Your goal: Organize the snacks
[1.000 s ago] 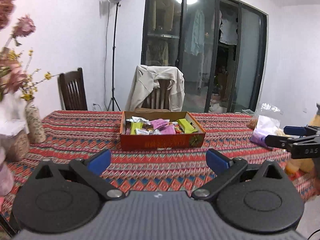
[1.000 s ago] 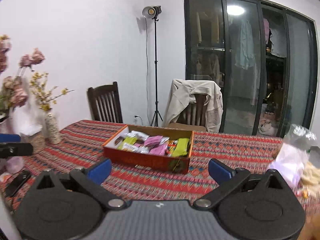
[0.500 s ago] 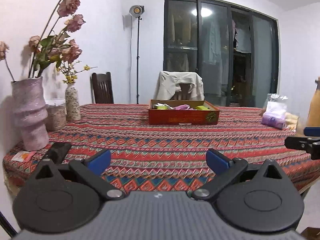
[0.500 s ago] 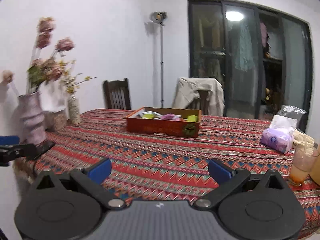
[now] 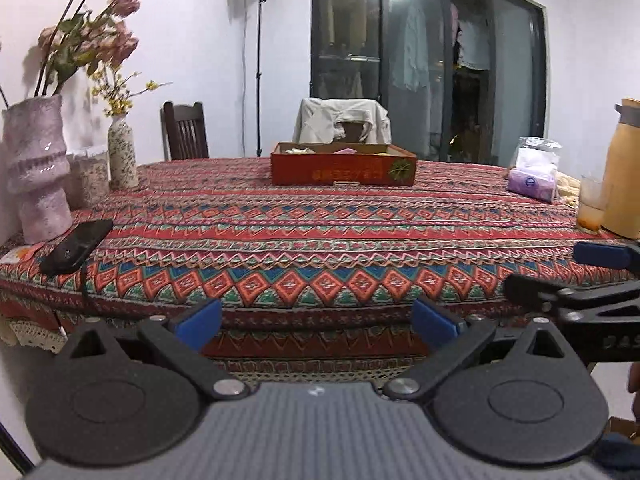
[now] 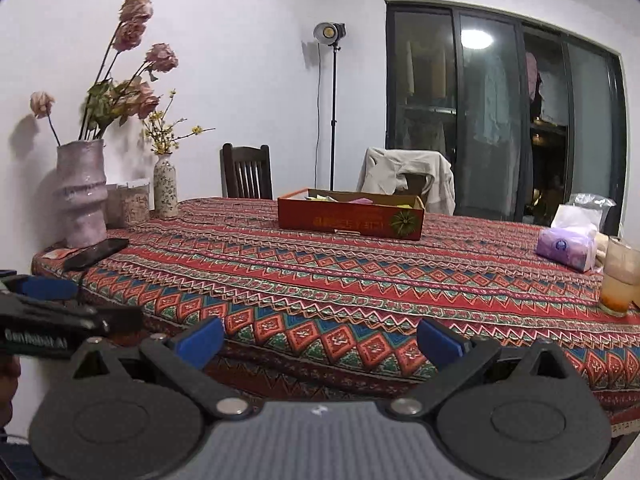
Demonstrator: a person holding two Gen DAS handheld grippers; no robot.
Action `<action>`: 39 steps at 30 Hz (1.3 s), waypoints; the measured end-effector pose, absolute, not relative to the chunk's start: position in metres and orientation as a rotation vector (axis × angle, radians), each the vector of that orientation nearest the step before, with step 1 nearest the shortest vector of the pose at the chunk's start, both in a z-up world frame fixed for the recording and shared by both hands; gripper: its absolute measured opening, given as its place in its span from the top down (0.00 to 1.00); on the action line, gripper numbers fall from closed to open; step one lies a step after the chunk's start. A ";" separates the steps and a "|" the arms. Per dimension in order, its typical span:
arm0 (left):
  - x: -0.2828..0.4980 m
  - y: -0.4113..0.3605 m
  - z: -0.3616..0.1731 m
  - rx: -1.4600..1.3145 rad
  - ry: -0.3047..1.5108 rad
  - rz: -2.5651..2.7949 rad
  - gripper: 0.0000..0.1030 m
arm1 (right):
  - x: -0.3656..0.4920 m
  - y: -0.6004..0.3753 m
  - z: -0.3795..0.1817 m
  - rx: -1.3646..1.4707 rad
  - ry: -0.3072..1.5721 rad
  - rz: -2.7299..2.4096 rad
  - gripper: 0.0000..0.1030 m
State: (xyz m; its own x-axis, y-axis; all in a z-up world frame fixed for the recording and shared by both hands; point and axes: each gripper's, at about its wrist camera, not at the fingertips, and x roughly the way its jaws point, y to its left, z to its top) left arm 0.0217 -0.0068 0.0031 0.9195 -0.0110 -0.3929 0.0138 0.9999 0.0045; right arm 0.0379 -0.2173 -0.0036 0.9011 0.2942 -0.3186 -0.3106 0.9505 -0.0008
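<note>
- The left gripper (image 5: 316, 322) hangs just off the near edge of the table, its blue-padded fingers spread wide with nothing between them; by my reading it is parked clear of the work rather than reaching.
- The right gripper (image 6: 318, 340) sits at the same edge, level with its partner, jaws likewise wide apart and empty. Each shows at the side of the other's view, so the two are held side by side.
- The patterned tablecloth (image 5: 320, 232) covers the table to its near edge and drapes over it; the broad middle stretch carries no loose snacks that I can see.
- A dark phone (image 5: 76, 246) lies flat near the left corner, beside a tall pink vase (image 5: 36, 168) of dried flowers, probably kept to the side to leave the centre free.
- On the right stand a glass of orange drink (image 6: 620, 280) and a purple tissue pack (image 6: 564, 248), again out of the centre.
- The red snack box (image 5: 344, 168), the task's container, rests toward the far side, well apart from both grippers; wrapped snacks (image 6: 360, 200) just peek above its rim. They appear already gathered inside, which suggests the sorting is finished or close to it.
- Behind it, a chair draped with a pale jacket (image 5: 344, 120).
</note>
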 end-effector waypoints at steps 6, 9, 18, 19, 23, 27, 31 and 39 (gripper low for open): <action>0.018 -0.012 0.007 0.035 0.367 -0.010 0.00 | 0.041 -0.218 -0.005 -0.031 0.342 0.324 0.00; 0.019 -0.013 0.008 0.038 0.367 -0.008 0.00 | 0.041 -0.221 -0.004 -0.013 0.339 0.321 0.00; 0.020 -0.009 0.008 0.039 0.372 -0.004 0.00 | 0.043 -0.227 -0.001 0.000 0.339 0.289 0.00; 0.020 -0.008 0.008 0.038 0.375 -0.003 0.00 | 0.044 -0.229 -0.002 0.008 0.342 0.285 0.00; 0.020 -0.008 0.007 0.043 0.382 0.000 0.00 | 0.046 -0.233 -0.002 0.025 0.347 0.276 0.00; 0.021 -0.009 0.007 0.054 0.379 0.003 0.00 | 0.047 -0.234 -0.004 0.024 0.353 0.270 0.00; 0.020 -0.010 0.007 0.056 0.380 0.006 0.00 | 0.046 -0.234 -0.006 0.019 0.363 0.282 0.00; 0.021 -0.010 0.007 0.054 0.379 0.010 0.00 | 0.046 -0.234 -0.005 0.023 0.365 0.284 0.00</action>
State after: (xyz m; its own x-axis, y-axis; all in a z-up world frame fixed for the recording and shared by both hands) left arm 0.0208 -0.0095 0.0067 0.9288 0.0203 -0.3699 -0.0001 0.9985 0.0546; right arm 0.0457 -0.2340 -0.0052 0.8950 0.2779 -0.3490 -0.2697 0.9602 0.0728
